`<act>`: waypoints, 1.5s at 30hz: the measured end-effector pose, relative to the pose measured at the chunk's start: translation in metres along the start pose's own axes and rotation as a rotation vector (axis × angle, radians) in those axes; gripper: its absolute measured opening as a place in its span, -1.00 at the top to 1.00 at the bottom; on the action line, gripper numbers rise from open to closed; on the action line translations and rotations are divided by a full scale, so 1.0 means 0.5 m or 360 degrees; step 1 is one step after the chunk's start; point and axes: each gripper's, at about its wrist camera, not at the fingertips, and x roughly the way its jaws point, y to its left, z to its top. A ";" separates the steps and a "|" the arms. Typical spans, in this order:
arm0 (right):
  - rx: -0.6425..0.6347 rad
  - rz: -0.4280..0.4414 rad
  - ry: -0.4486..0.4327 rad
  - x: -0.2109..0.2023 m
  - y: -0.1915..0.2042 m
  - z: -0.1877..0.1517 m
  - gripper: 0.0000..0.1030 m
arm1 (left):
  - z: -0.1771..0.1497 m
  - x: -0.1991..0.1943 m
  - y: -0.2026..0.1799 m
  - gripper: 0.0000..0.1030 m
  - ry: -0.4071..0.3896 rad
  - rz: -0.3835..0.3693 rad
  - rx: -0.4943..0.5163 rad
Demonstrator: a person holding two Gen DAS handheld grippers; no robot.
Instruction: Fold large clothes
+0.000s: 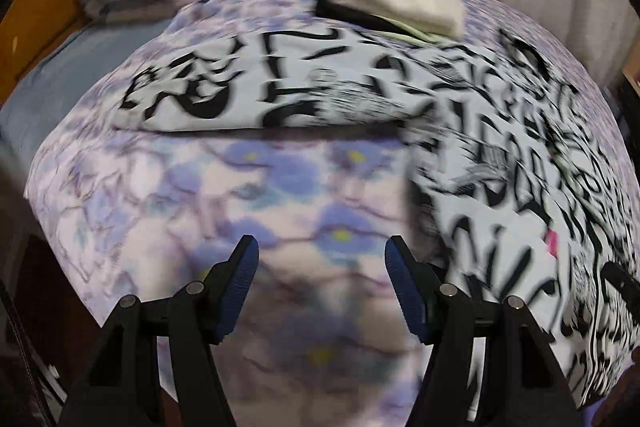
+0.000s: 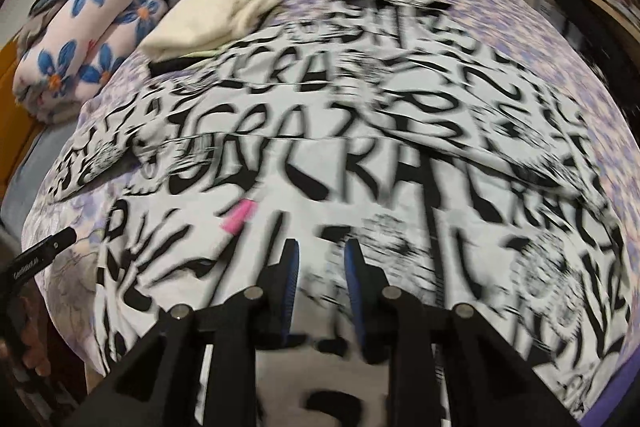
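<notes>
Right wrist view: black letters "CRA" on the white garment (image 2: 320, 155)

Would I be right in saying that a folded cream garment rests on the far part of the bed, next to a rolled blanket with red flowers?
Not quite: the flowers on the rolled blanket are blue, with orange centres, as the right wrist view shows. The rest holds: the folded cream garment does rest on the far part of the bed, next to that blanket.
</notes>
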 end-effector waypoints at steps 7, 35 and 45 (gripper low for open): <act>-0.0202 0.0065 -0.0008 0.049 0.146 0.057 0.55 | 0.055 0.050 0.117 -0.24 -0.0011 0.0014 -0.0201; -0.0246 0.0240 0.0037 0.181 0.306 0.165 0.55 | 0.173 0.238 0.338 0.50 -0.0194 -0.0057 -0.0877; -0.0104 0.0271 0.0002 0.148 0.207 0.135 0.55 | 0.249 0.021 0.103 0.93 -0.0594 -0.0138 -0.0238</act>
